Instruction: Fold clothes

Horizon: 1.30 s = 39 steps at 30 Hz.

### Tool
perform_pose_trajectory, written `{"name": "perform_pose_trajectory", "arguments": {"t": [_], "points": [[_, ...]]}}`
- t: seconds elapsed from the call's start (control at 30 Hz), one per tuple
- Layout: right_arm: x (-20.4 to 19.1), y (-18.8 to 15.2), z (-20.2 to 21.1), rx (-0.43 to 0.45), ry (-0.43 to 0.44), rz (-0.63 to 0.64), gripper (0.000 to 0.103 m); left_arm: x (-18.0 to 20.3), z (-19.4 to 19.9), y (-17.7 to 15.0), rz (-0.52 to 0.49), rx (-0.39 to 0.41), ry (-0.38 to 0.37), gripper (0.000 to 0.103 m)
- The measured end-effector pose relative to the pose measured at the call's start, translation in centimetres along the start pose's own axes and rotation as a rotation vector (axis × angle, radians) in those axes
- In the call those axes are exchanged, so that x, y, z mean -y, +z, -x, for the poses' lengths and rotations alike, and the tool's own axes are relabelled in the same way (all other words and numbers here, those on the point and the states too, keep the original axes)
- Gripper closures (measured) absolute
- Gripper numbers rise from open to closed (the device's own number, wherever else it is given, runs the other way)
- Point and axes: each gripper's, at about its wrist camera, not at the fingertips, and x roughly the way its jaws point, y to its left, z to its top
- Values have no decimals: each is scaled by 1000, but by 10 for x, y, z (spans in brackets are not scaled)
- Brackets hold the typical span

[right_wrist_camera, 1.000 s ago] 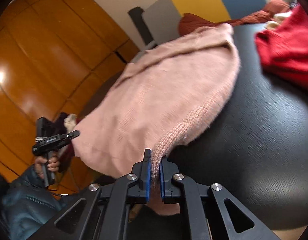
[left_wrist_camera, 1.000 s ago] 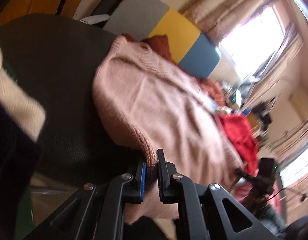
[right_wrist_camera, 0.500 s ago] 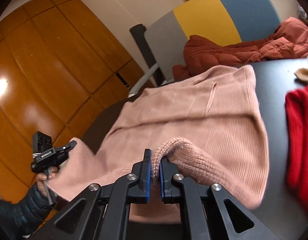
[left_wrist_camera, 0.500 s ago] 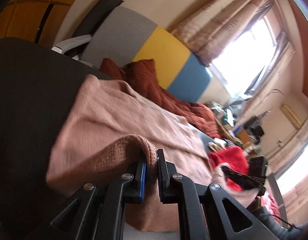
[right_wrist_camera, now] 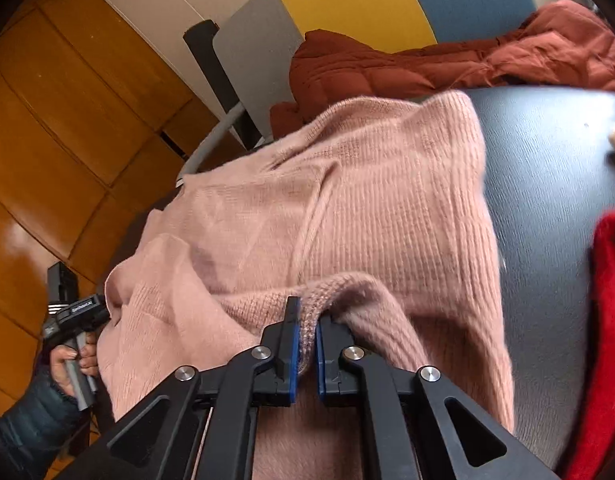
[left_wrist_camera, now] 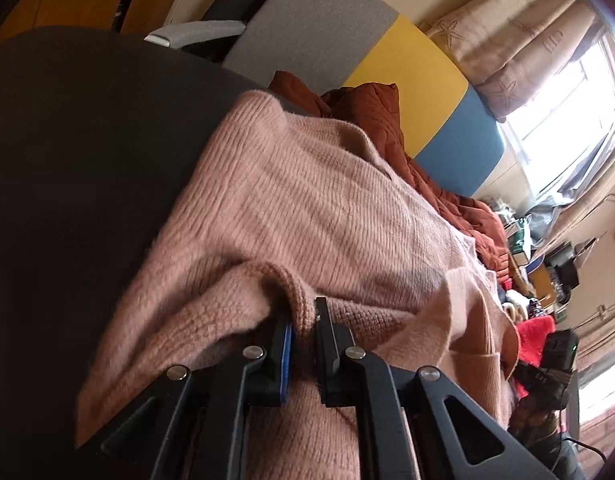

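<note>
Now, from the left wrist, a rust-red quilted jacket [left_wrist_camera: 371, 116] lies behind the dark table [left_wrist_camera: 87, 168], against a grey, yellow and blue panel [left_wrist_camera: 407, 80]; curtains [left_wrist_camera: 519, 52] frame a bright window. The left gripper [left_wrist_camera: 303, 320] is clamped on the ribbed hem of the pink sweater [left_wrist_camera: 307, 208], which sprawls across the table, fuzzy and rumpled, its near edge lifted. Something red [left_wrist_camera: 535, 336] shows past it, perhaps another garment.

From the right wrist, wooden wall panels [right_wrist_camera: 67, 120] fill the left. The right gripper [right_wrist_camera: 305, 324] pinches the sweater's hem too. A red garment [right_wrist_camera: 611, 320] lies at the right, and the jacket [right_wrist_camera: 427, 68] behind. The left gripper [right_wrist_camera: 77, 312] shows at the sweater's far corner.
</note>
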Motion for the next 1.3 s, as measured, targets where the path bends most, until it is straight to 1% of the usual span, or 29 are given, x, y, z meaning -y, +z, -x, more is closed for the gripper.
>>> {"name": "perform_pose_trajectory", "arguments": {"t": [0.1, 0.2, 0.3, 0.47, 0.53, 0.6, 0.63, 0.67, 0.7, 0.73, 0.8, 0.87, 0.9, 0.93, 0.97, 1.0, 1.03, 1.07, 1.1, 1.13, 1.17, 1.2, 1.23, 1.27, 1.3], "points": [[4, -17, 10, 15, 32, -29, 98, 0, 11, -16, 11, -4, -8, 94], [0, -36, 23, 12, 37, -39, 98, 4, 26, -37, -7, -11, -1, 94], [-5, -57, 38, 2, 40, -33, 98, 5, 47, -63, 4, -23, -14, 94], [-11, -94, 66, -8, 47, -37, 98, 11, 82, -104, 4, -41, -5, 95], [-15, -106, 76, -11, 48, -38, 98, 12, 93, -113, 21, -49, -12, 94], [-18, -116, 83, -11, 49, -40, 98, 10, 105, -122, 46, -59, -51, 93], [-19, -120, 86, -10, 53, -42, 98, 9, 109, -125, 64, -64, -78, 87], [-20, -124, 90, -7, 60, -48, 98, 7, 112, -127, 82, -68, -104, 77], [-20, -128, 93, -4, 70, -56, 97, 5, 116, -130, 99, -72, -130, 74], [-20, -131, 94, 1, 83, -67, 96, 5, 119, -130, 106, -64, -140, 70], [-19, -133, 93, 15, 108, -93, 92, 7, 124, -127, 109, -52, -144, 69], [-18, -131, 94, 27, 129, -128, 87, 7, 124, -126, 117, -60, -154, 63], [-18, -131, 94, 30, 148, -147, 79, 8, 122, -124, 115, -70, -149, 63], [-20, -130, 94, 32, 168, -160, 68, 10, 118, -122, 110, -86, -141, 63], [-23, -129, 93, 34, 180, -162, 63, 12, 113, -119, 104, -99, -136, 63], [-27, -127, 92, 35, 192, -163, 55, 17, 109, -117, 97, -108, -134, 63], [-30, -126, 91, 33, 198, -163, 51, 19, 104, -116, 95, -115, -128, 63], [-33, -126, 90, 28, 193, -159, 51, 20, 100, -114, 93, -122, -121, 63], [-35, -125, 89, 23, 182, -154, 51, 22, 96, -113, 91, -129, -114, 65], [-36, -125, 88, 21, 168, -147, 52, 23, 94, -111, 84, -127, -99, 72], [-37, -125, 88, 19, 154, -140, 54, 25, 93, -111, 66, -130, -70, 88], [-39, -125, 87, 14, 136, -128, 62, 29, 90, -110, 48, -135, -52, 94], [-42, -125, 87, 5, 111, -109, 81, 32, 91, -111, 27, -133, -55, 95], [-46, -125, 87, -7, 96, -84, 91, 35, 93, -111, 6, -131, -59, 96], [-51, -126, 87, -22, 93, -53, 97, 40, 98, -111, -17, -123, -94, 96]]}}
